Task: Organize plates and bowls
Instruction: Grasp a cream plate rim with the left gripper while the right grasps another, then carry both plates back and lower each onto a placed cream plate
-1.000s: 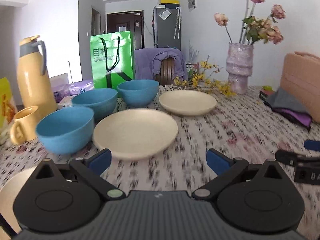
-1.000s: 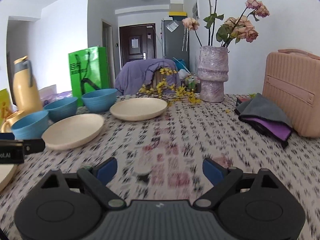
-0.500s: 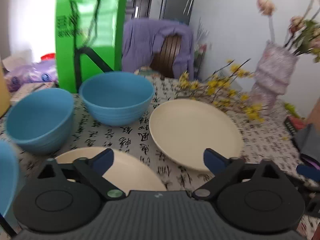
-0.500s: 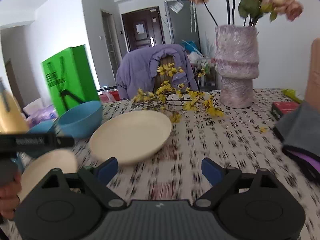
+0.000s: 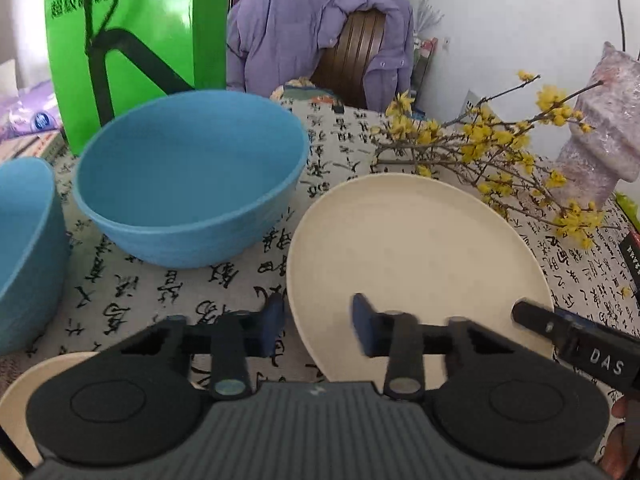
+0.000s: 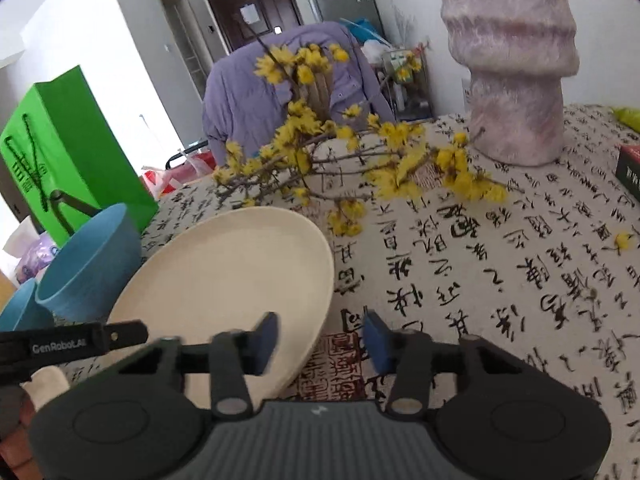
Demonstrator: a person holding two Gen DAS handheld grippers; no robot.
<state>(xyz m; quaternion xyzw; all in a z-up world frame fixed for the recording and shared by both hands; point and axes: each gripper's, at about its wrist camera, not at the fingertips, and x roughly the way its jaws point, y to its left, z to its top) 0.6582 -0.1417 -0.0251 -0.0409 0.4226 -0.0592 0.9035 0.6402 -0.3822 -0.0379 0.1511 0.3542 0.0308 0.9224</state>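
On the patterned tablecloth (image 5: 320, 144), our left gripper (image 5: 318, 326) and right gripper (image 6: 320, 338), both half-spread, straddle opposite rims of the plate (image 5: 412, 256) for lifting.

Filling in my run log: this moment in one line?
left gripper: open, straddling cream plate left rim | right gripper: open, straddling right rim | plate on table

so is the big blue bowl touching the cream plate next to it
Apart. The left wrist view shows patterned tablecloth between the blue bowl and the cream plate.
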